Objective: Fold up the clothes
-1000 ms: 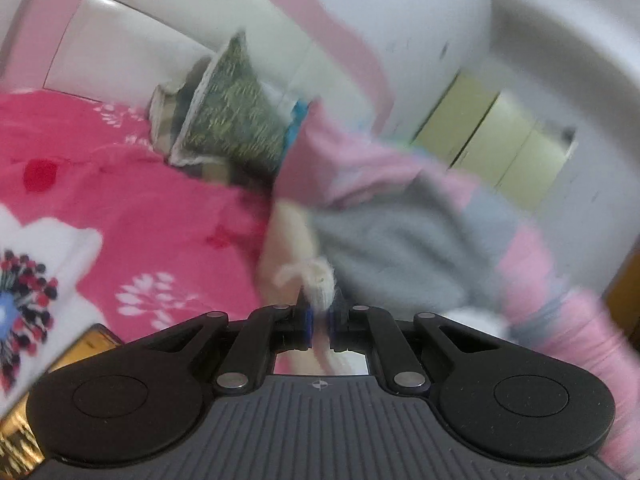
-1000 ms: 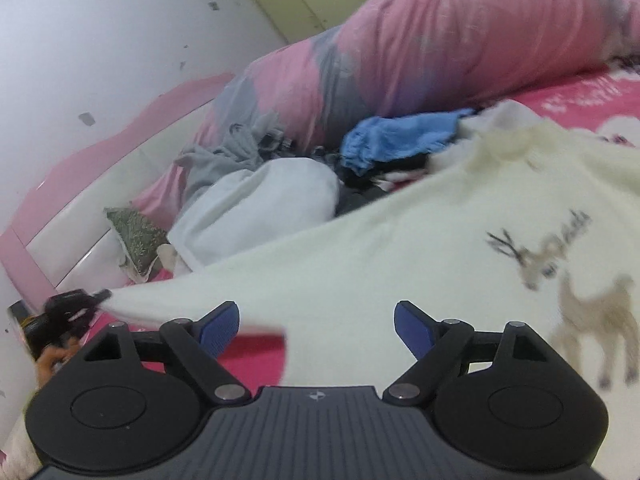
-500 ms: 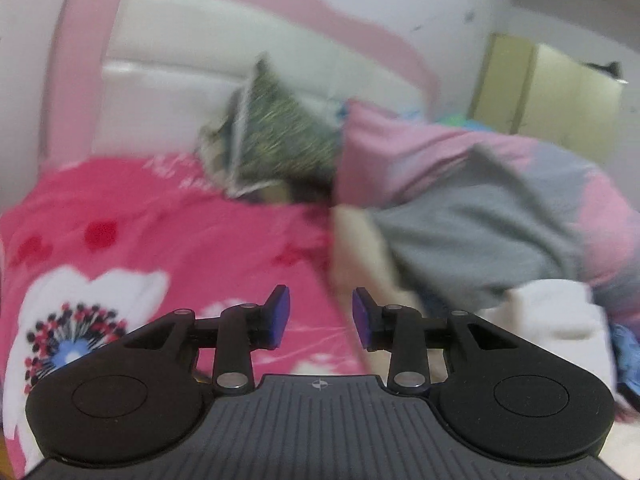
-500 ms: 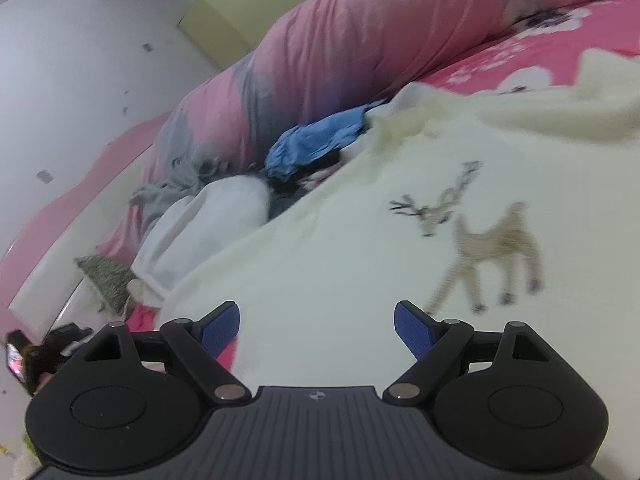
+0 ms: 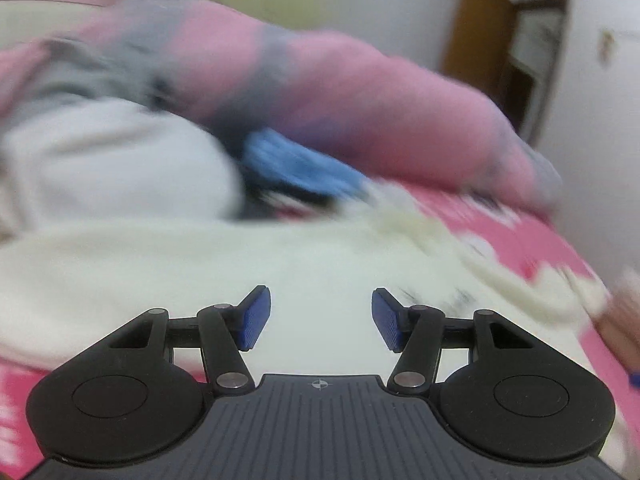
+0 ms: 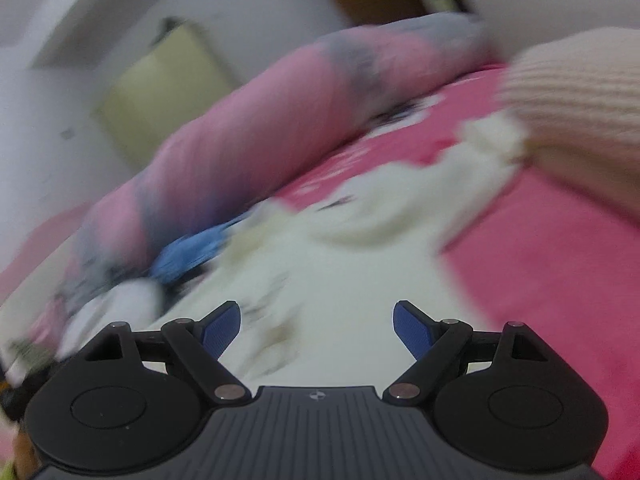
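Fleece, by the look of it: a cream-white fuzzy garment [image 5: 192, 264] lies spread across the pink floral bedspread [image 6: 552, 280], filling the lower middle of both views (everything is smeared with blur). The left gripper [image 5: 320, 316] hangs over it with jaws opening and nothing between them; the right gripper [image 6: 316, 328] gapes wide, empty too. I'd judge the cloth soft, light and floppy, likely to sag and drag rather than slide, so pinching a hem or sleeve end near the frame's right edge seems best. A blue crumpled cloth [image 5: 296, 168] and a long pink-and-grey bolster [image 5: 340, 92] lie behind.
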